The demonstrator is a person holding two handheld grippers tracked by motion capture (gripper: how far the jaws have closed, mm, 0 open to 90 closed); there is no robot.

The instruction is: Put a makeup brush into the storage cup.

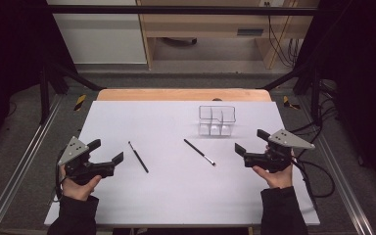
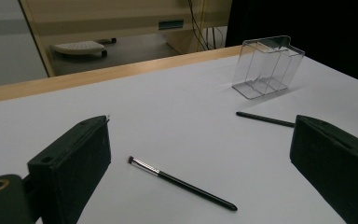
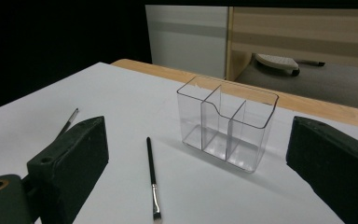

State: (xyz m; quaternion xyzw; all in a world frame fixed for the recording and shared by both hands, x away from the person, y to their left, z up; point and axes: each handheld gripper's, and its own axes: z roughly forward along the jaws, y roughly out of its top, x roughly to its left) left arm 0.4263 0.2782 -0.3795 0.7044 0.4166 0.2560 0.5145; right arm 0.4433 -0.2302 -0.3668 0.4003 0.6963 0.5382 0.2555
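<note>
Two brushes flat on the white table (image 1: 127, 205), one (image 1: 138, 156) toward the left edge, other (image 1: 199, 152) mid-table, just before the clear organizer (image 1: 217, 121) near the far edge. Probably laid out for dropping into its compartments. Thin, black-handled, silver-ferruled. Left gripper (image 1: 108, 156) and right gripper (image 1: 249, 142): jaws wide apart, nothing held, poised near the side edges.

Counter (image 1: 127, 196): white sheet over a wooden top, wood edge showing at 12 o'clock.
Wooden furniture (image 1: 200, 24): pale, on the floor beyond the counter, at 12 o'clock.
Cables (image 1: 281, 44): dark, hanging at 1 o'clock.
Floor (image 1: 10, 142): grey carpet.
</note>
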